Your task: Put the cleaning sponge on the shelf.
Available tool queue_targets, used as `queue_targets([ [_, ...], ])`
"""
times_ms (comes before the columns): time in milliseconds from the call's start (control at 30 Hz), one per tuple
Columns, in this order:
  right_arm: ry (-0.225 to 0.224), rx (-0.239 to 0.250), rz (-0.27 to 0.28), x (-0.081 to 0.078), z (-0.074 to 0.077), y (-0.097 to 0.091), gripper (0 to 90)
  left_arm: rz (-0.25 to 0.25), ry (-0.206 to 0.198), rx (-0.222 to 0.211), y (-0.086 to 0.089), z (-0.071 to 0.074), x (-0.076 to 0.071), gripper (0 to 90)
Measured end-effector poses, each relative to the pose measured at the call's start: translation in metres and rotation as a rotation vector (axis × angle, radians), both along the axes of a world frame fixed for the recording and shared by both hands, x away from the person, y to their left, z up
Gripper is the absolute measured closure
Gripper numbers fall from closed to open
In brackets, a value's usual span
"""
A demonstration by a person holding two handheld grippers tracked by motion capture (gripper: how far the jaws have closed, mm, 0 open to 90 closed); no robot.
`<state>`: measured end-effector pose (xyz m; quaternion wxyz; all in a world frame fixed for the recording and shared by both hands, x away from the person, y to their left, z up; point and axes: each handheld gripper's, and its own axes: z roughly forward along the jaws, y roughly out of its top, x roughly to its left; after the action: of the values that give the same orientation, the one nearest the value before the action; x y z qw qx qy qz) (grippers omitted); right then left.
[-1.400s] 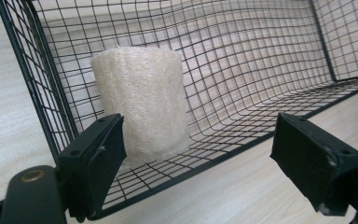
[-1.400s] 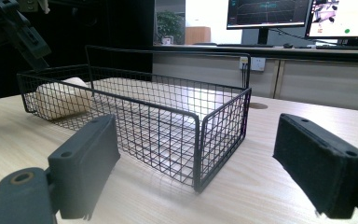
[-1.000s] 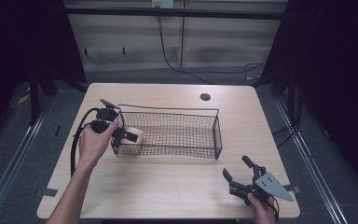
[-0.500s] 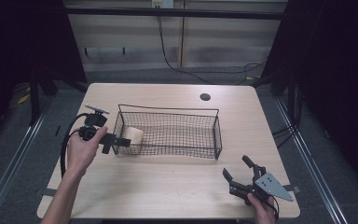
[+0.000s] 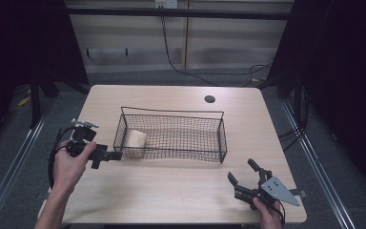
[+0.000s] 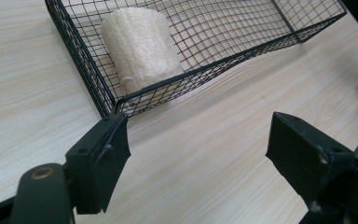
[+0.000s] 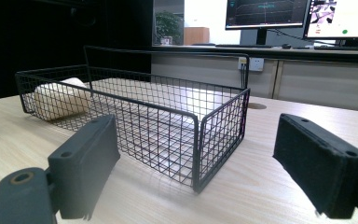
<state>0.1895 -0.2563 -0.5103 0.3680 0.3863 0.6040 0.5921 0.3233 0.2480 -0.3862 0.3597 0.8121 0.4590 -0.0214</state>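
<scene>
While the foam roll lies in the basket (left end), both grippers gape wide, empty.

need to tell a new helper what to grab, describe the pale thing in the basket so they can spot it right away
Start at the light wooden table and find the black wire basket in its middle. At the basket's left end, nearest the left gripper, a foam roll lies on its side. It is the pale, cream, rough-textured cylinder, and the basket holds nothing else.
</scene>
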Motion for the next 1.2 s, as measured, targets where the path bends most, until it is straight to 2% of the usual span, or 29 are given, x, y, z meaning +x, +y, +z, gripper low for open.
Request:
queue_targets([
  [267,-0.001,0.0,-0.003,0.0,0.0,0.0,13.3,0.022,-0.036,-0.032,0.017,0.001,-0.016,20.0],
  [467,-0.004,0.001,-0.008,0.0,0.0,0.0,13.3,0.036,-0.06,-0.022,0.025,-0.003,-0.027,20.0],
  [633,-0.004,0.0,-0.007,0.0,0.0,0.0,13.3,0.043,-0.054,-0.011,0.031,-0.013,-0.036,19.9],
  [833,0.0,0.004,-0.004,0.0,0.0,0.0,13.3,0.06,-0.053,0.005,0.033,-0.023,-0.04,19.4],
  [867,-0.003,0.0,-0.007,0.0,0.0,0.0,13.3,0.062,-0.041,0.013,0.034,-0.028,-0.041,19.3],
  [933,-0.004,-0.001,-0.006,0.0,0.0,0.0,13.3,0.072,-0.045,0.024,0.035,-0.031,-0.042,19.3],
  [1100,-0.002,0.001,-0.006,0.0,0.0,0.0,13.3,0.084,-0.004,0.021,0.035,-0.042,-0.046,19.3],
  [1167,-0.004,0.002,-0.009,0.0,0.0,0.0,13.3,0.096,-0.005,0.031,0.034,-0.049,-0.049,19.5],
  [1200,-0.004,0.001,-0.009,0.0,0.0,0.0,13.3,0.084,-0.002,0.044,0.034,-0.052,-0.05,20.1],
])
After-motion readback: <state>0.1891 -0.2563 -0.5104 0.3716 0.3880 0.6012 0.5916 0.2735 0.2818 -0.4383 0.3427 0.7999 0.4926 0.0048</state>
